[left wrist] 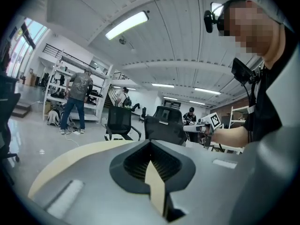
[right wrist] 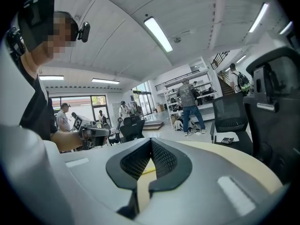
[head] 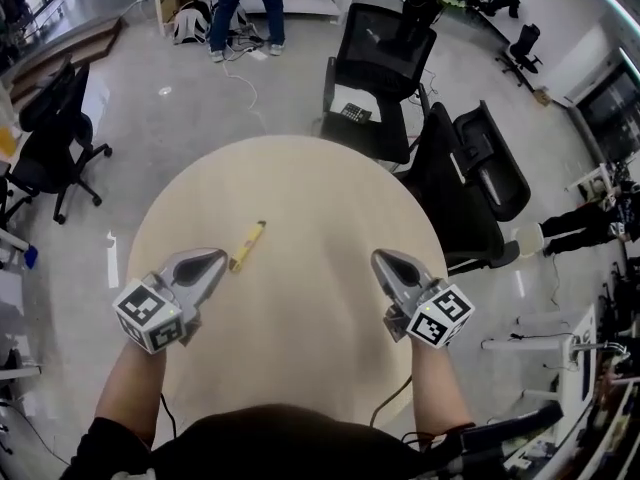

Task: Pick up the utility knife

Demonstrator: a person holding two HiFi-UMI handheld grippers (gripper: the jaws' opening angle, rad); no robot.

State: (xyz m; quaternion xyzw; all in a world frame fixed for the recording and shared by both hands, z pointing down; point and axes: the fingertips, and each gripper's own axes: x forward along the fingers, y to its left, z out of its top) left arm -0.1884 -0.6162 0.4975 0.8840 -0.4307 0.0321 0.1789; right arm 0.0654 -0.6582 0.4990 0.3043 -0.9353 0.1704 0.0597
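Over the round, pale wood-grain table (head: pixel 300 193) my two grey claws hover, each pinched together and holding nothing. My left claw (head: pixel 221 260) has the slim yellow utility knife (head: pixel 247 245) lying flat just beside its tip; my right claw (head: pixel 381 260) is well apart from it. Black mesh-backed office chairs (head: pixel 375 68) crowd the table's far rim, on a glossy grey floor (head: pixel 150 108)
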